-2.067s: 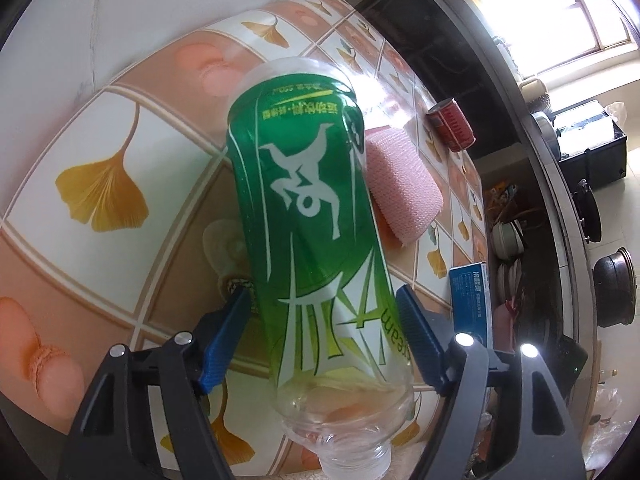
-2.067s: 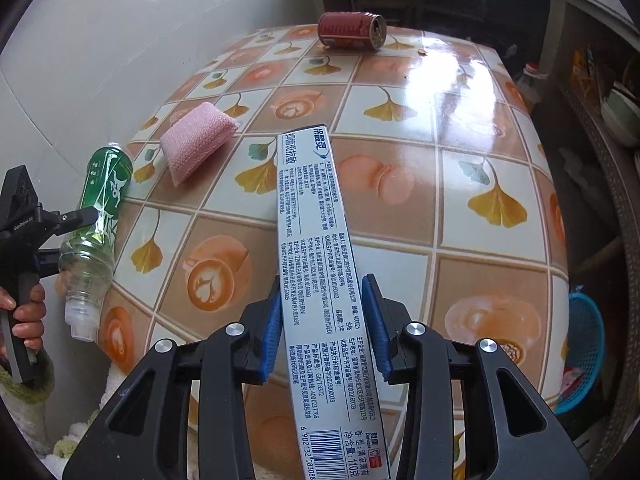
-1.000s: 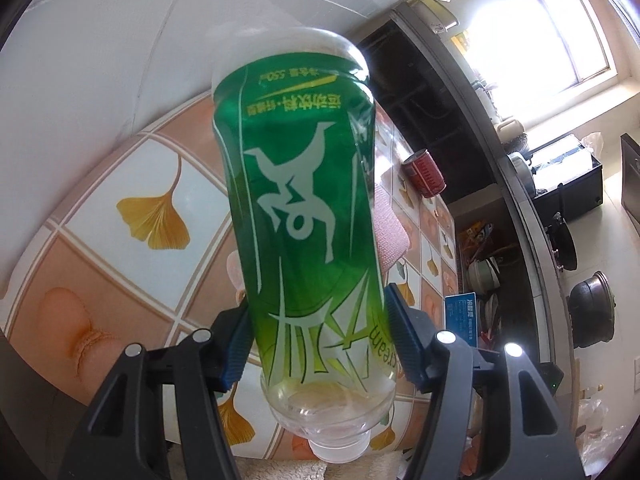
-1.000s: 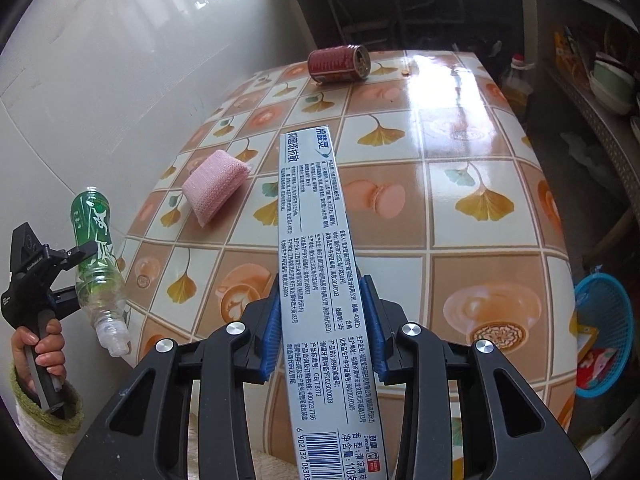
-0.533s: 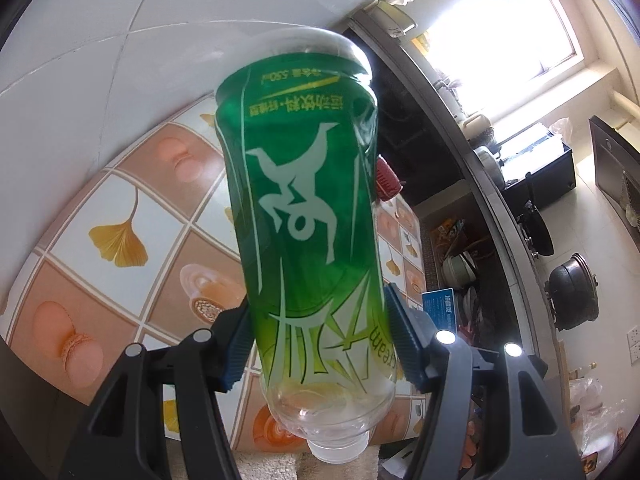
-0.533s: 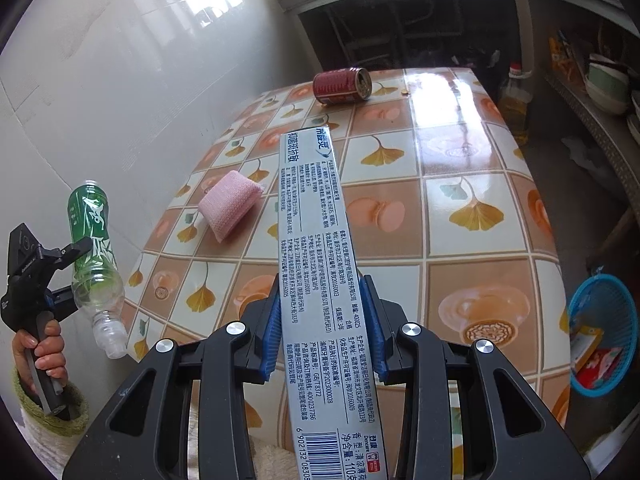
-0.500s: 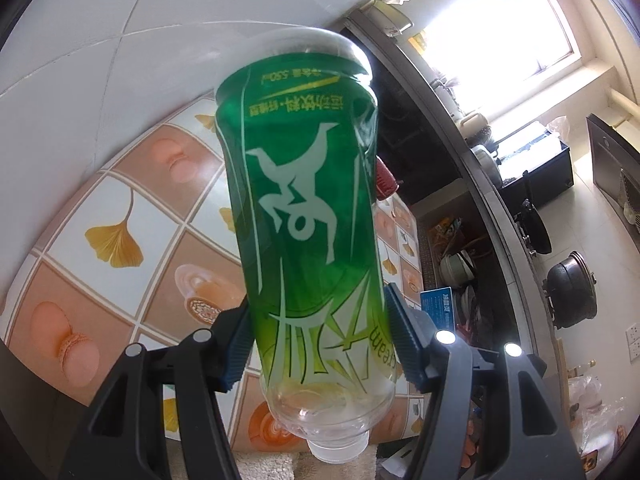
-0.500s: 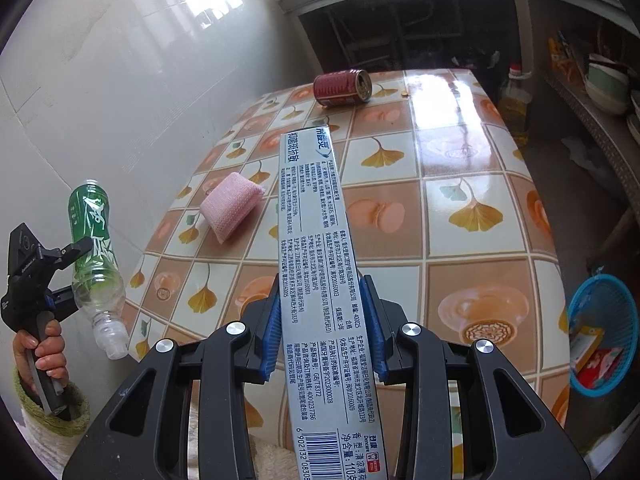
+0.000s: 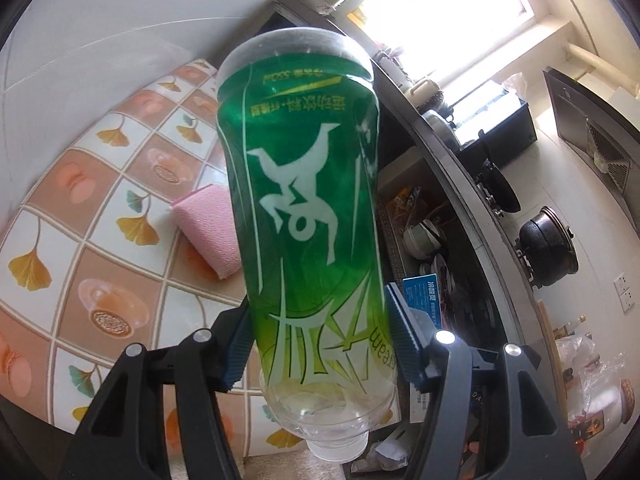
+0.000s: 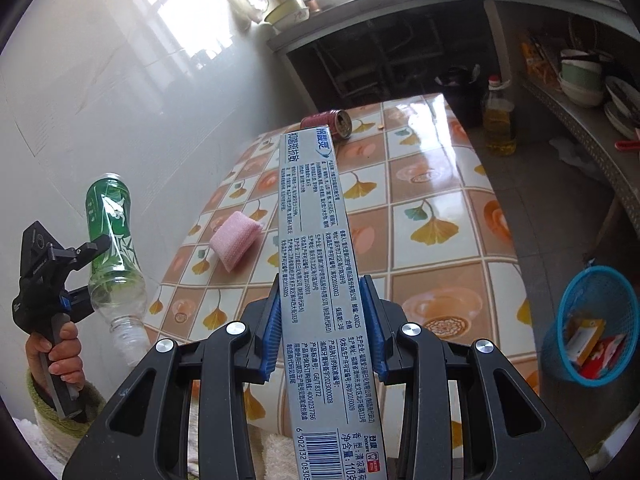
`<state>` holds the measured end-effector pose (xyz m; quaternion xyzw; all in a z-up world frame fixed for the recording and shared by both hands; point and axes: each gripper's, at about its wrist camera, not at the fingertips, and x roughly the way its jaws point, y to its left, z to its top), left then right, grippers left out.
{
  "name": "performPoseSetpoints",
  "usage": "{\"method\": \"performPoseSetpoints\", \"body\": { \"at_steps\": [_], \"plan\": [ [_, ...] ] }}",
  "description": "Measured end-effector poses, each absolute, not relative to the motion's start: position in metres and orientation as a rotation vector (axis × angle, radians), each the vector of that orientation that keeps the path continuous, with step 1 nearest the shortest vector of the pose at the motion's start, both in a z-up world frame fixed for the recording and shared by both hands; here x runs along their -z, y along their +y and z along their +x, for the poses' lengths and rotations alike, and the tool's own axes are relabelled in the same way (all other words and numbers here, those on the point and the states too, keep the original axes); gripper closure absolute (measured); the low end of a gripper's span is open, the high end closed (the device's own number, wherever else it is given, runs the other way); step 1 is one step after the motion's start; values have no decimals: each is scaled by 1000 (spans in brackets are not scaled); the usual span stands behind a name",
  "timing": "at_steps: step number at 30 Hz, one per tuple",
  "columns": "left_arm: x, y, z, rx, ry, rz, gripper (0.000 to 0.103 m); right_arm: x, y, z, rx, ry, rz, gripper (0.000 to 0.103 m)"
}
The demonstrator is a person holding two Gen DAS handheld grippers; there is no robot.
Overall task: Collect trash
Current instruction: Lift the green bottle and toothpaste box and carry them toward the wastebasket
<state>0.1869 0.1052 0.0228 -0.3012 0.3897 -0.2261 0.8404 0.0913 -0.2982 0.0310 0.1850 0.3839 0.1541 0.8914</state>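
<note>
While both pieces of trash are off the counter, neither has reached a bin yet. In our left gripper (image 9: 318,334) we hold the green bottle (image 9: 306,216), its neck hanging toward us and its base pointing away, the blue pads of the jaws pressed against its lower label on both sides. In our right gripper (image 10: 322,330) we hold the toothpaste box (image 10: 320,264), a long grey carton running out ahead between the jaws, which are clamped on its two long edges. The right wrist view also shows the bottle up in the air beside the white tiled wall, carried by our left hand (image 10: 60,350) clear of the counter (image 10: 436,208).

We judge the pick-up part done for these two items; dropping them is what is left. The likely target is the blue basket (image 10: 592,328) on the floor beside the counter's near right corner, which already has some packaging in it. It sits well apart from both grippers, so both loads have to travel there.

Lying on its side at the far end of the counter, a red can (image 10: 330,122) looks like trash not yet collected. Whether the pink sponge (image 10: 236,246) near the middle counts as trash, we cannot tell.
</note>
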Motion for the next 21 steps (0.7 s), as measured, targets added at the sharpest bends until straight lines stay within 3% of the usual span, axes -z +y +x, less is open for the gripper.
{"method": "performPoseSetpoints", "body": {
  "at_steps": [10,21],
  "plan": [
    [-39,-23,215,715,876,-518,44,-31,-384,51,-161,724,499,69],
    [-15,-212,238,989,1089,-373,44,9,-478,1,104,728,654,69]
  ]
}}
